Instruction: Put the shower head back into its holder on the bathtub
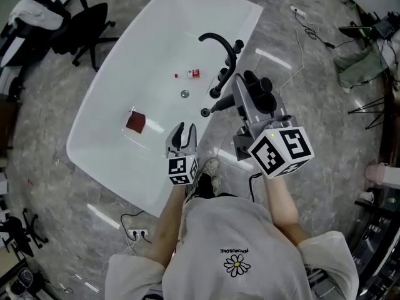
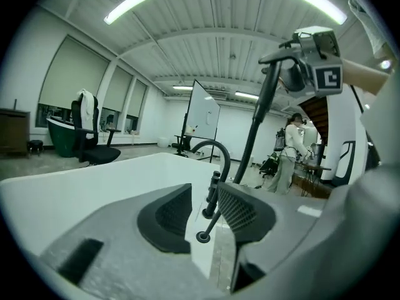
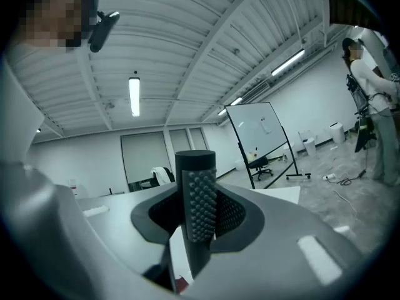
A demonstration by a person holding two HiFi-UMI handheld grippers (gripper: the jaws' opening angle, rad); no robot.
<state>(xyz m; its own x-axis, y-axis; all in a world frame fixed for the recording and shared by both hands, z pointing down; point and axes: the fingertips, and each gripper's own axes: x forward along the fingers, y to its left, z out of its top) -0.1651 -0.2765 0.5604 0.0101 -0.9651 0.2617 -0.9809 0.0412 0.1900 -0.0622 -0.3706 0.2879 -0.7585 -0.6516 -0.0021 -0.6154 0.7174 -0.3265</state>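
Observation:
A white bathtub point(image 1: 125, 67) lies ahead, with a black arched faucet point(image 1: 220, 42) on its right rim. Near the faucet sits the small ring holder point(image 1: 205, 112), also in the left gripper view point(image 2: 202, 236). The shower head is a slim black stick point(image 1: 224, 104); its lower end reaches the holder and it slants up point(image 2: 259, 117) to my right gripper point(image 1: 237, 95). That gripper point(image 3: 197, 211) is shut on its studded end point(image 3: 199, 192). My left gripper point(image 1: 184, 133) hovers over the tub rim just short of the holder, open point(image 2: 203, 211) and holding nothing.
Inside the tub lie a red square item point(image 1: 135, 121), a small red-and-white bottle point(image 1: 192, 74) and the drain point(image 1: 184, 94). A black office chair point(image 1: 87, 30) stands beyond the tub. A power strip point(image 1: 137, 233) lies on the floor. A whiteboard point(image 2: 203, 114) and a person point(image 2: 290, 149) are farther off.

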